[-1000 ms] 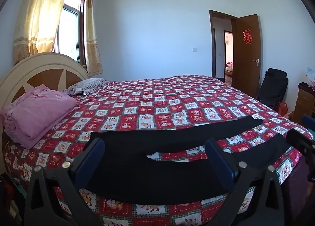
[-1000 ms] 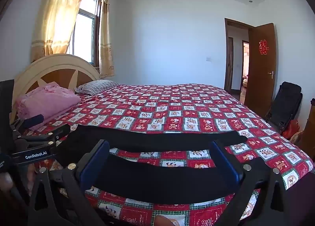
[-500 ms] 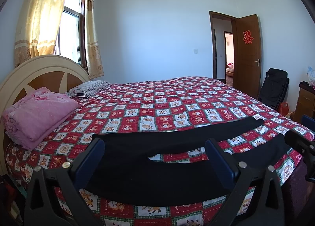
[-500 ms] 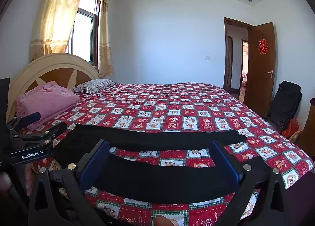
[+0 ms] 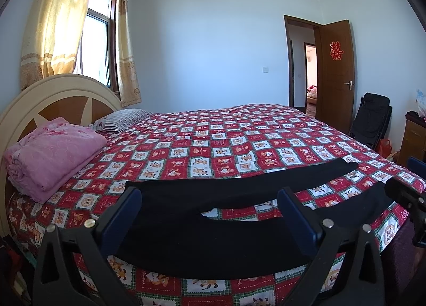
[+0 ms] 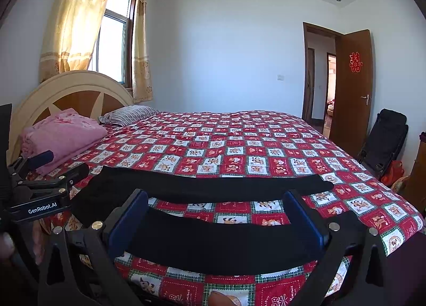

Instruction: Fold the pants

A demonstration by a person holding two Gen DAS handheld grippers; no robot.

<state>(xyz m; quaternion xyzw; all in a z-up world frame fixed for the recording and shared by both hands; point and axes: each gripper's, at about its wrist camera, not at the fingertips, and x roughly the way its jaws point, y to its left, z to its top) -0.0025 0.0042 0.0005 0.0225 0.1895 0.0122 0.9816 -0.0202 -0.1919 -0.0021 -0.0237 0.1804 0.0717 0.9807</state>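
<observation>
Black pants [image 5: 213, 234] lie flat along the near edge of the bed [image 5: 239, 146], waist to the left, the two legs spread apart toward the right. They also show in the right wrist view [image 6: 213, 242]. My left gripper [image 5: 210, 215] is open and empty, held above the waist end. My right gripper [image 6: 215, 215] is open and empty, held above the near leg. The left gripper's side shows at the left edge of the right wrist view [image 6: 40, 188]. Part of the right gripper shows at the right edge of the left wrist view [image 5: 407, 199].
A folded pink blanket [image 5: 53, 151] and a striped pillow [image 5: 122, 119] lie by the headboard [image 5: 53, 98]. A black folding chair [image 5: 372, 119], an open brown door [image 5: 338, 71] and a wooden cabinet [image 5: 414, 141] stand to the right.
Both views have drifted slightly; the grippers have risen a little. Both stay open, and the pants have not moved.
</observation>
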